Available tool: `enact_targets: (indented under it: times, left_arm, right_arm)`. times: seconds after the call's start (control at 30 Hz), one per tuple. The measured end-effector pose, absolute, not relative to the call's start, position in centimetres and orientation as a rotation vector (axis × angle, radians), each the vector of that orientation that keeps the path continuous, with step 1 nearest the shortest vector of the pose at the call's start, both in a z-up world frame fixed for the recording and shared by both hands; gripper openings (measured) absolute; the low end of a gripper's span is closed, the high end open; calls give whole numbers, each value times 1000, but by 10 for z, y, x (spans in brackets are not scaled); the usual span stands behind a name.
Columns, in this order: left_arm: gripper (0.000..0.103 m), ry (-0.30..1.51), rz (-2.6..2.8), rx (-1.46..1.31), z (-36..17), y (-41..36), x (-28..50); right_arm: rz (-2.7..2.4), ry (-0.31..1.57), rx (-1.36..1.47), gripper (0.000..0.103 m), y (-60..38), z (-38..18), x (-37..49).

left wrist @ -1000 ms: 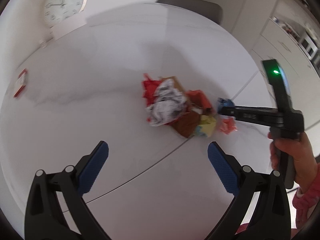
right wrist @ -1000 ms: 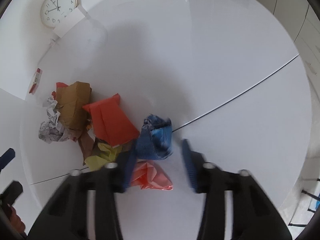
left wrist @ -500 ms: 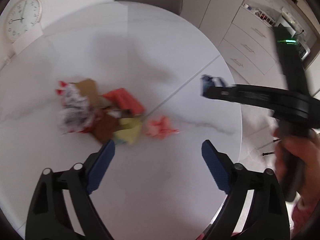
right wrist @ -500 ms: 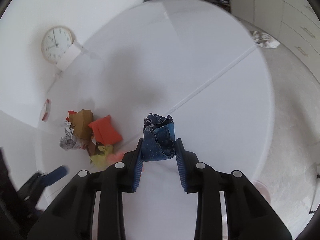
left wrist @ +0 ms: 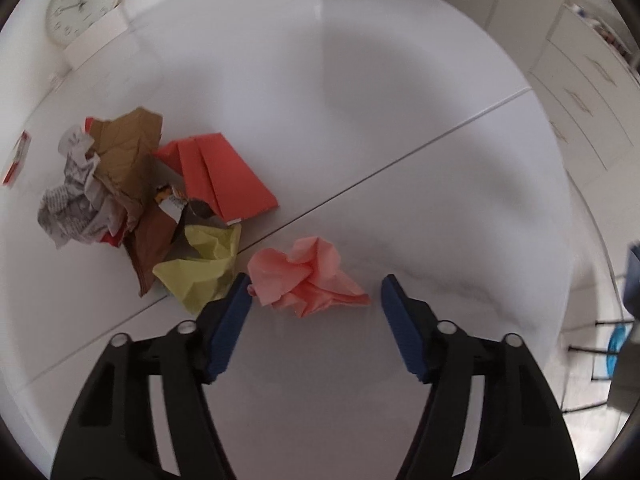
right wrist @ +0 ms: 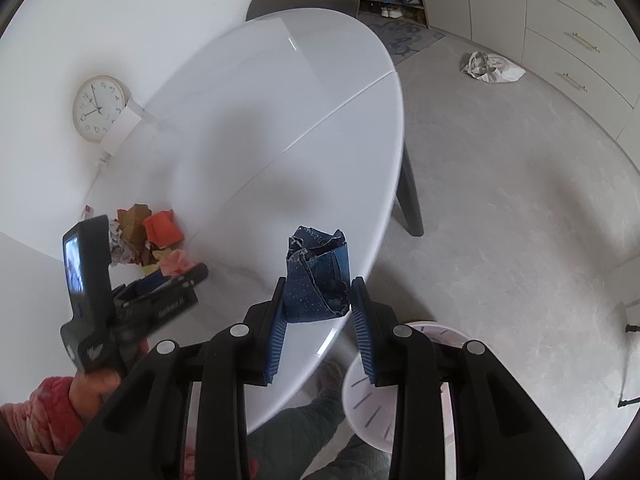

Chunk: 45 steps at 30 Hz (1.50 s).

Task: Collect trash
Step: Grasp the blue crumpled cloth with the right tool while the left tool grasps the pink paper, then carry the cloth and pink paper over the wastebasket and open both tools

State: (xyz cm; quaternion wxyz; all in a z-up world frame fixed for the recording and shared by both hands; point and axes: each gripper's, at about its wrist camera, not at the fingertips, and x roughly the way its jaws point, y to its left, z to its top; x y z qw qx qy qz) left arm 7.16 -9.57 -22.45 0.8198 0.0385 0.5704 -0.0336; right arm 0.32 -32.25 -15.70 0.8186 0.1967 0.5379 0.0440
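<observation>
Your left gripper points down at the white round table, and its blue pads have just been closing in around the crumpled pink paper. The paper lies on the table top between them: the left pad sits just beside or touching its left edge, while the right pad stands clear of its pointed right end, so nothing is gripped yet and the jaws are still apart.

Just left of the pink paper, the crumpled yellow paper lies against the seam that crosses the table. Beyond it the rest of the trash is heaped together: the folded red paper, the torn brown paper and the crumpled newsprint, all toward the table's left edge, below the wall clock.

Your right gripper is clamped on the crumpled blue paper, pads pressing its two sides, and holds it in the air above the table's near right edge. Below it, off the table, a white round bin stands on the floor. In this view your left hand grips the other tool near the pile.
</observation>
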Motion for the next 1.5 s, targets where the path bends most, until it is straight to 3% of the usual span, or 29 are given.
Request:
enact_targets:
  times: [0.33,0.57,0.8,1.07,1.13,1.2,1.27,1.37,1.5]
  left_arm:
    - [41,1198,-24,35,-219,-94,79]
    - [40,1187,-71,57,-201,-86,71]
    - [40,1139,-263,119,-147,-95,38]
    - [41,1148,-503,219,-125,-135,-13]
    - [41,1149,-543,275,-127,-150,-26]
    - [41,1160,-593,321,-132,-168,-43]
    - [41,1167,-624,354,-134,-178,-49]
    - [41,1182,-679,395,-138,-193,-63]
    - [41,1205,-737,435,-146,-210,-75]
  right_arm:
    - [135,1131,399,32,-343,-153,-3]
    - [138,1118,395,32,-346,-149,-18]
    - [92,1148,371,33,-346,-155,-73]
    - [-13,1301,511,34,-344,-251,-125]
    - [-28,1346,548,50,-343,-275,-130]
    - [-68,1367,556,74,-343,-289,-136]
    - [-101,1381,562,83,-344,-296,-143]
    - [-163,1367,626,90,-356,-295,-158]
    - [-238,1320,710,91,-386,-286,-185]
